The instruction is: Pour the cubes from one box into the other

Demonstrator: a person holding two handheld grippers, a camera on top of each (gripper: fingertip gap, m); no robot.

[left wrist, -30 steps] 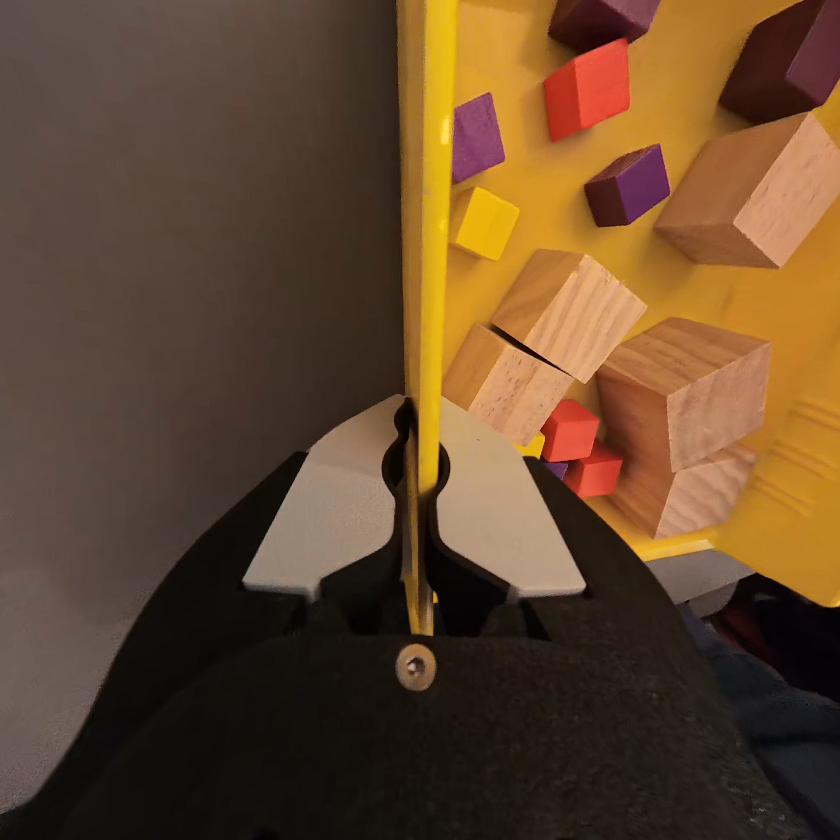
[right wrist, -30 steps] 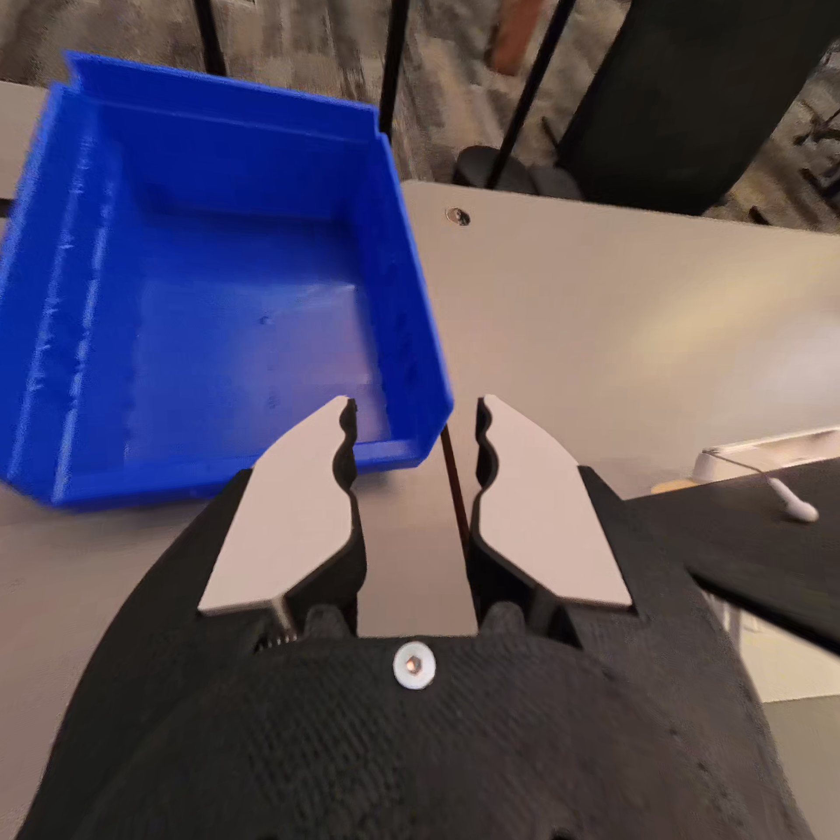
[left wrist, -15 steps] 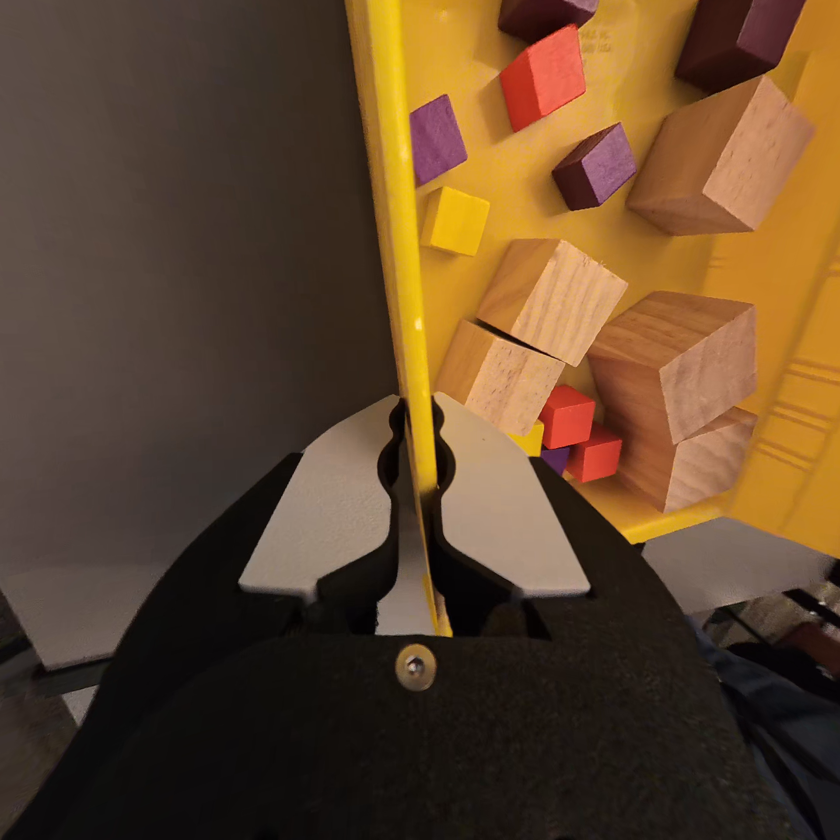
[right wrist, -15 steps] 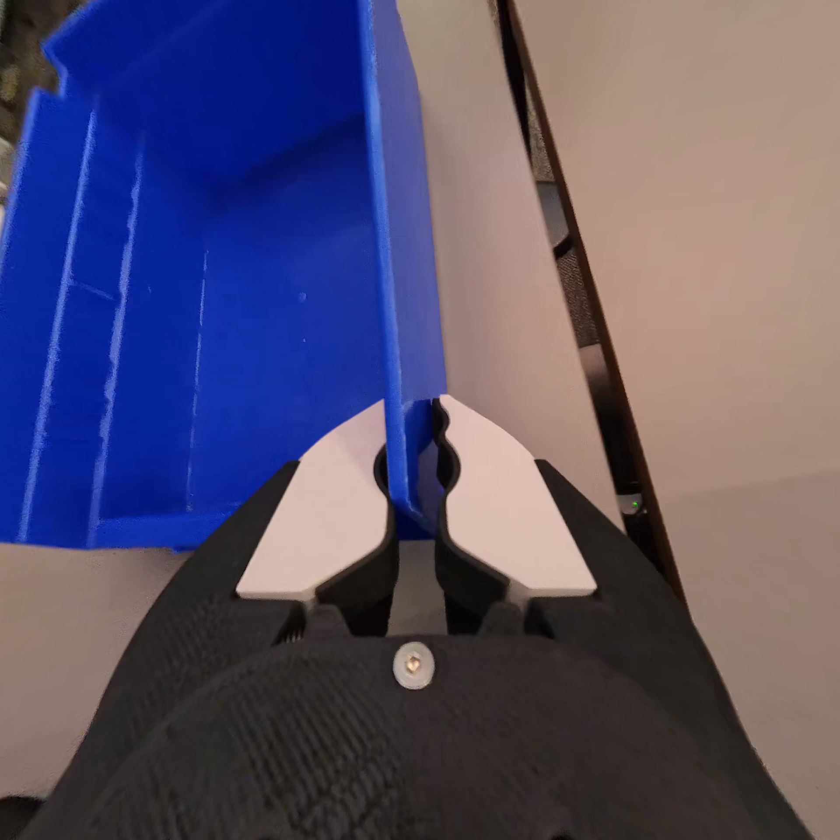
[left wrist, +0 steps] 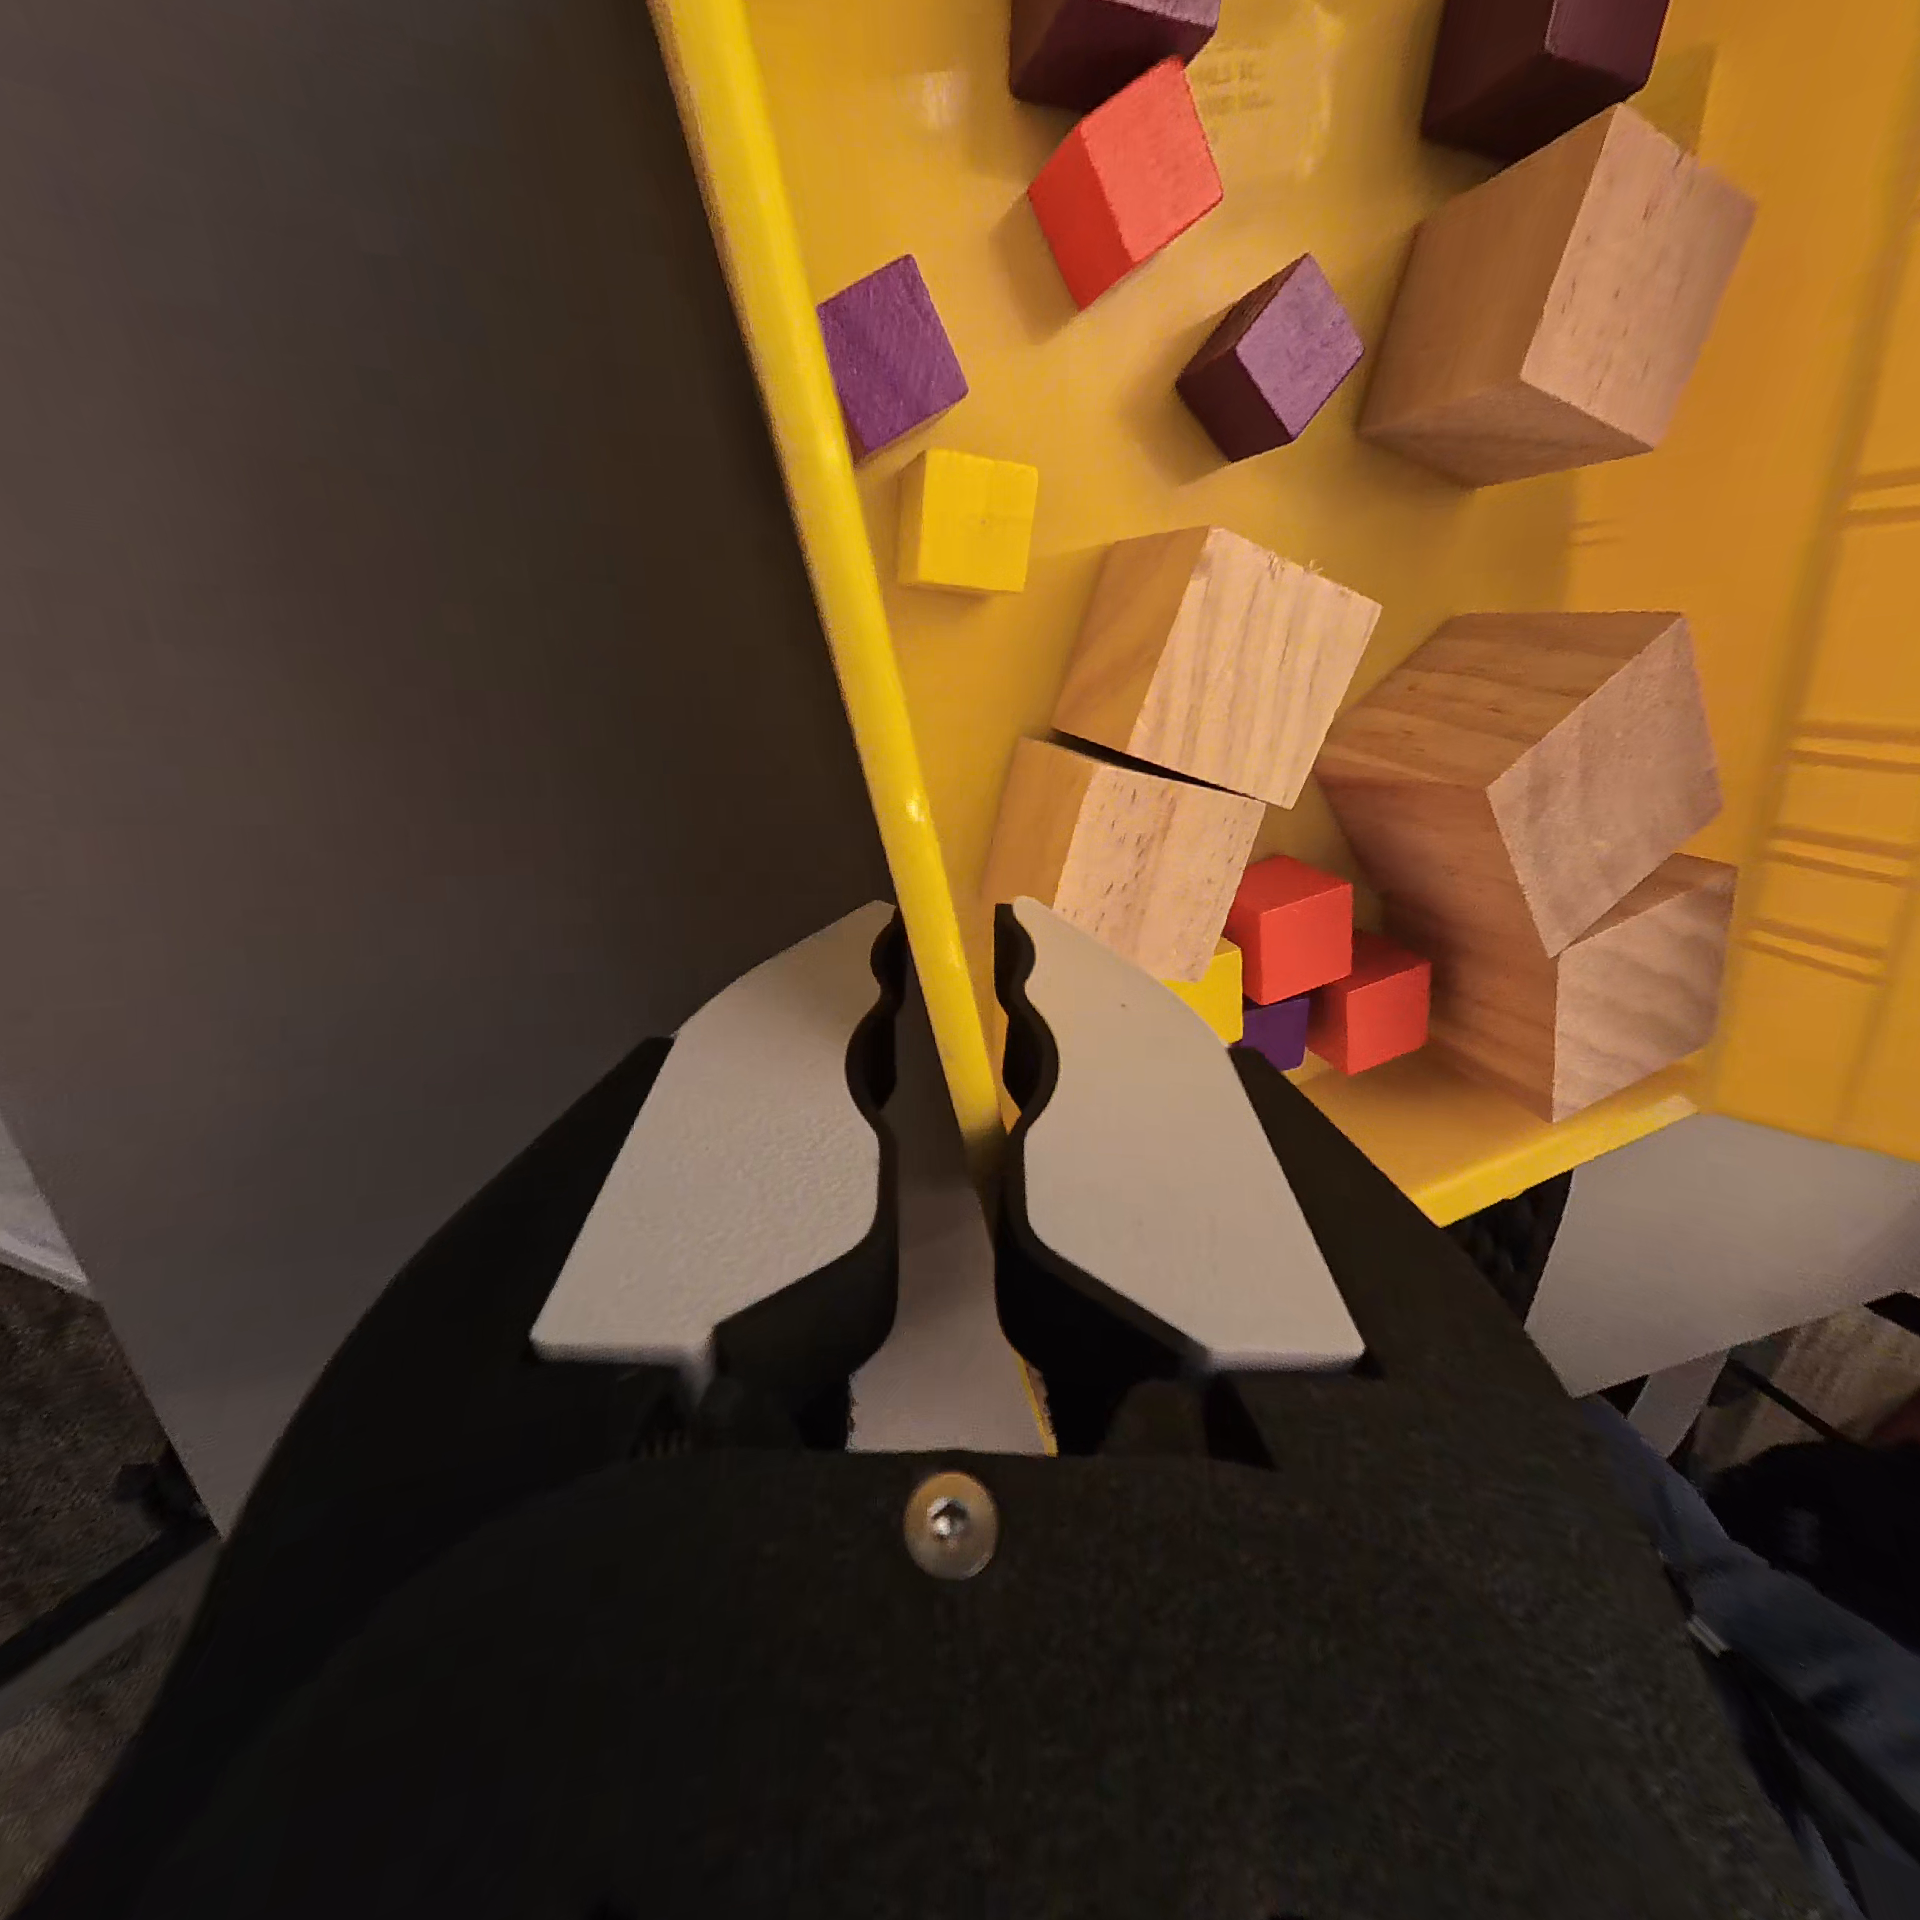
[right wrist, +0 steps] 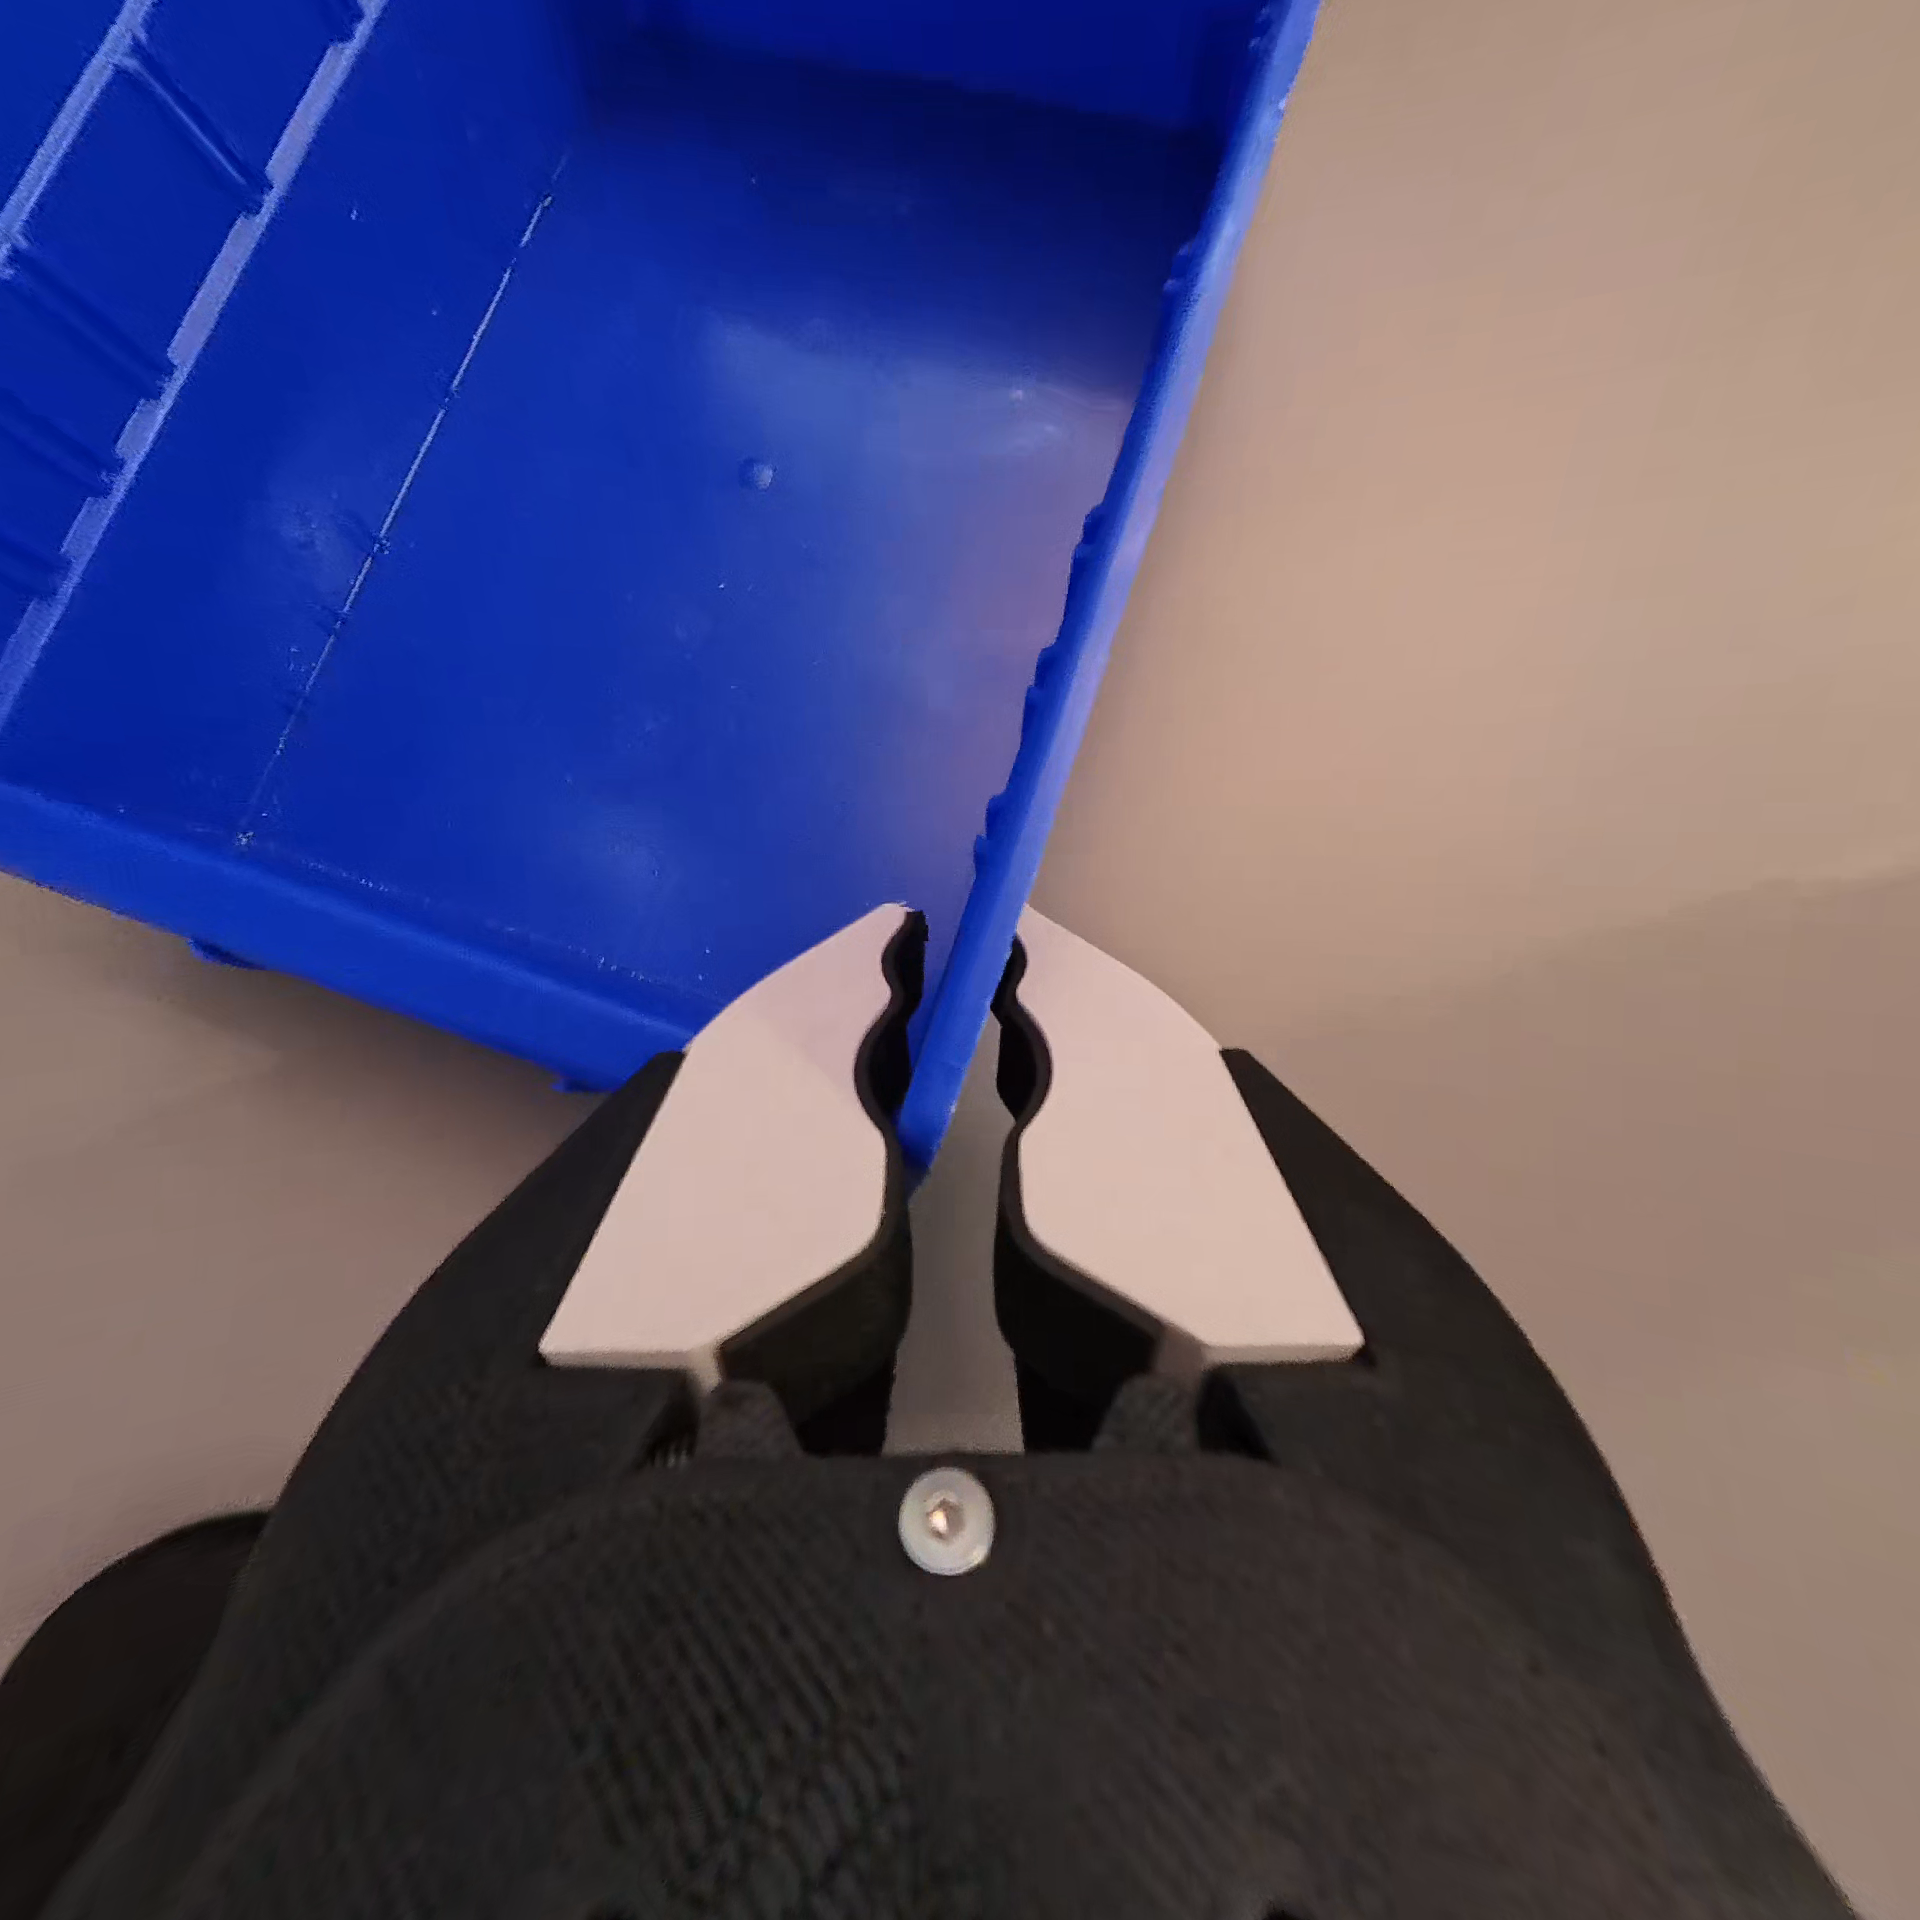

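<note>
A yellow box point(left wrist: 821, 416) holds several cubes: large plain wooden ones point(left wrist: 1216, 665), small red point(left wrist: 1127, 177), purple point(left wrist: 894, 353) and yellow point(left wrist: 966, 520) ones. Most are heaped at its near end. My left gripper point(left wrist: 945, 914) is shut on the box's left side wall, which runs slanted between the jaws. A blue box point(right wrist: 644, 520) is empty and sits on the table point(right wrist: 1558, 623). My right gripper point(right wrist: 966, 925) is shut on its right side wall at the near corner.
In the left wrist view the grey table top point(left wrist: 364, 520) lies left of the yellow box, and a table edge point(left wrist: 1704, 1268) shows below its near end. Carpet floor point(left wrist: 62, 1403) and dark blue cloth point(left wrist: 1818, 1662) lie beyond the edge.
My right gripper went from open beside the blue box to shut on its right wall, and the box has since swung round. The yellow box's wall has tilted in my left jaws.
</note>
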